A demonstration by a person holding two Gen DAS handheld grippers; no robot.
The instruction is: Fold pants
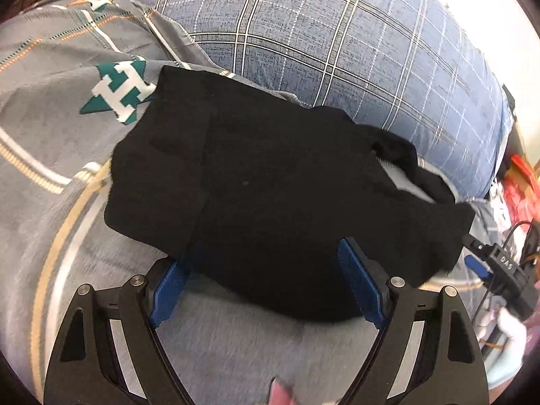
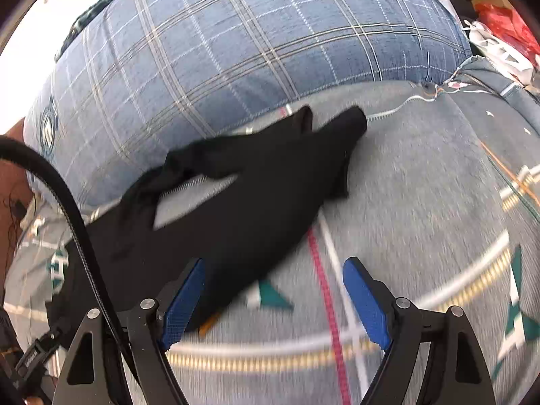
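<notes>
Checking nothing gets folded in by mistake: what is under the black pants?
The black pants lie on the grey patterned bedspread, which shows all round them. A pale lining patch shows on top. Anything directly beneath the cloth is covered.

The pants (image 1: 270, 182) are black, of a soft matte cloth, and lie partly folded and rumpled on a grey patterned bedspread (image 1: 50, 155), close against a blue checked pillow (image 1: 337, 50). In the left wrist view they spread as a broad dark shape with an overlapping layer showing as a faint edge down the middle. In the right wrist view two narrow ends (image 2: 337, 125) point away toward the pillow, lying side by side. A gap in the cloth shows a patch of bedspread.
</notes>
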